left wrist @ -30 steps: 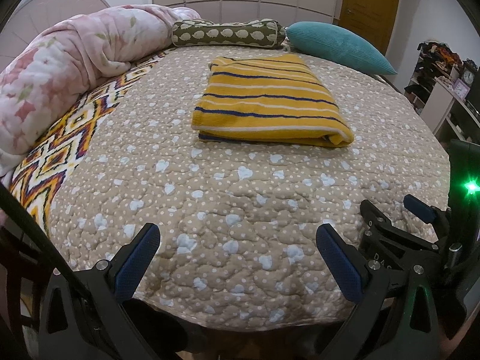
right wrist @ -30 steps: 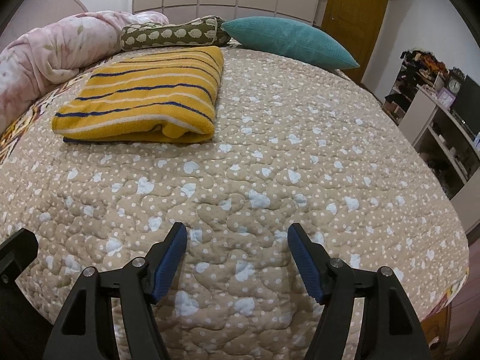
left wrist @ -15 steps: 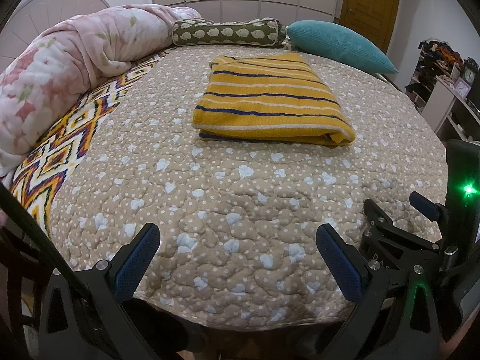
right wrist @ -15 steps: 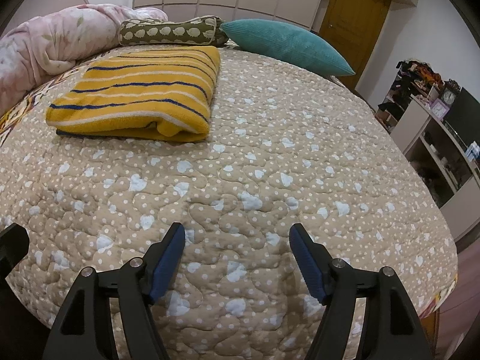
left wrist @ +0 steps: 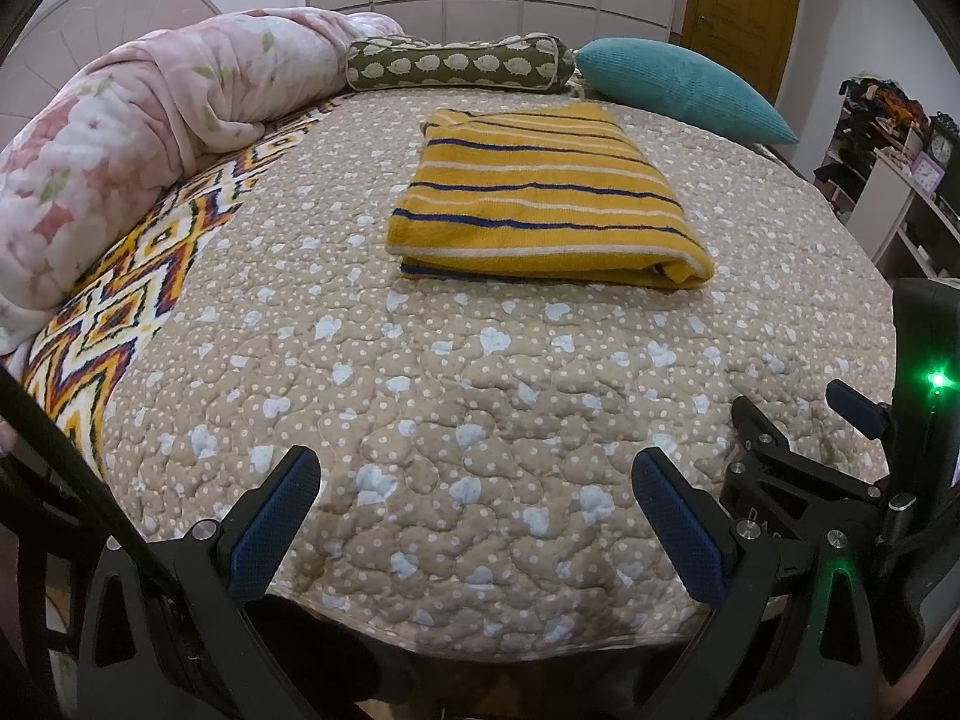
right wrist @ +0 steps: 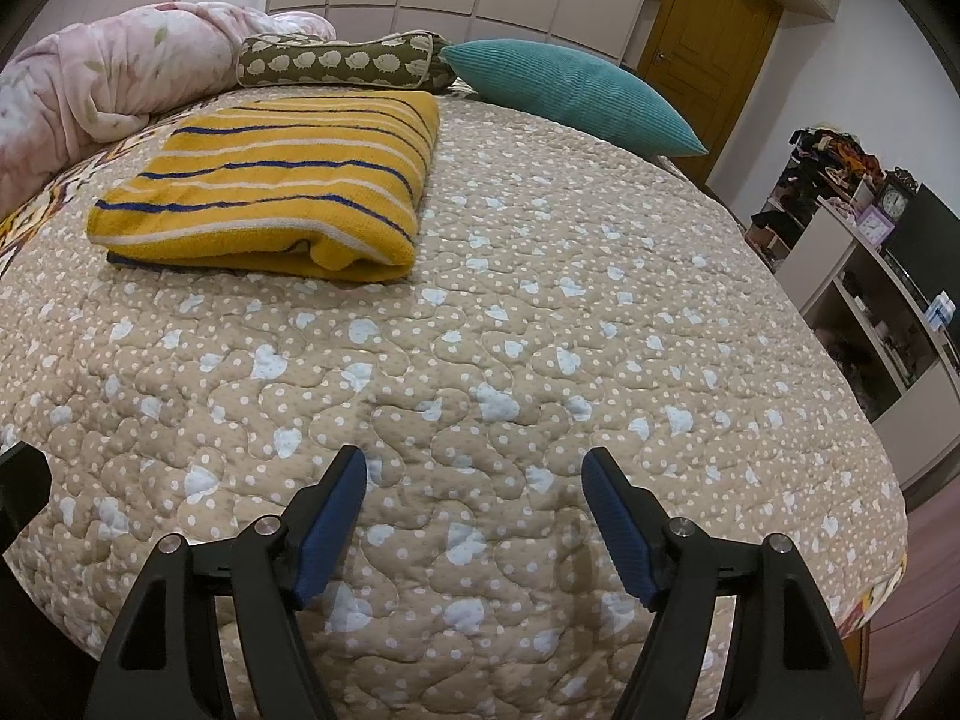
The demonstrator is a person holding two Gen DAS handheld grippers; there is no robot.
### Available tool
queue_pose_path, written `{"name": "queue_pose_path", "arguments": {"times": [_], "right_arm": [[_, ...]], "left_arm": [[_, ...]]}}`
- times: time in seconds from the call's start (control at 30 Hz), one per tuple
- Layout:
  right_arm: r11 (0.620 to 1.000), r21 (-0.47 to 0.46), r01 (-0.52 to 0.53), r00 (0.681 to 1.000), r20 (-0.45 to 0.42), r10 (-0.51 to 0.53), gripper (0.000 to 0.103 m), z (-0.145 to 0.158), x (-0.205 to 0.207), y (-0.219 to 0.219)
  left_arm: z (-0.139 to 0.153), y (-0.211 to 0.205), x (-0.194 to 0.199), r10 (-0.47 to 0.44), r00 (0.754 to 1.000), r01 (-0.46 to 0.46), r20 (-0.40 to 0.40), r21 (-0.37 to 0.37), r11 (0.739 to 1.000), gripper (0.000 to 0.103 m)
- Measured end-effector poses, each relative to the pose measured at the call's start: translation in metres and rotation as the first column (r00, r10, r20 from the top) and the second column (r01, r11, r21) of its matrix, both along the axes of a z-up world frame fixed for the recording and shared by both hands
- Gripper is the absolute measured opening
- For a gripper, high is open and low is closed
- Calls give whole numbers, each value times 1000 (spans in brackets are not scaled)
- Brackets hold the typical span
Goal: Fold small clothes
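Folded striped garment (left wrist: pixel 543 198) lies flat, long axis toward the pillows (left wrist: pixel 678 87).

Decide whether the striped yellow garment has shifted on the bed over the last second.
No. In the left wrist view the striped yellow garment keeps its place just in front of the green bolster; it lies folded.

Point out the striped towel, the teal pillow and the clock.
Striped towel (left wrist: pixel 540 204), left wrist view, middle of its top face.
Teal pillow (right wrist: pixel 570 93), right wrist view, middle of its ribbed front.
Clock (right wrist: pixel 895 202), right wrist view, its dial.
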State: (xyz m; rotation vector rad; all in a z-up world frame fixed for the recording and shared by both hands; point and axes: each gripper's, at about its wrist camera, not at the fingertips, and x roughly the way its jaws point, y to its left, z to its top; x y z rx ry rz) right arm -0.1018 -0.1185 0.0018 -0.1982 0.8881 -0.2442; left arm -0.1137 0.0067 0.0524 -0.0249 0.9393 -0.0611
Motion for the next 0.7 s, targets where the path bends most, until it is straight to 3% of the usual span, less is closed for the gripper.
{"name": "queue_pose_path", "arguments": {"times": [0.7], "right_arm": [[1000, 1, 13, 1000, 2, -13, 79, 1, 1, -4]], "left_arm": [[-2, -4, 0, -21, 1000, 21, -9, 12, 1000, 103]]}}
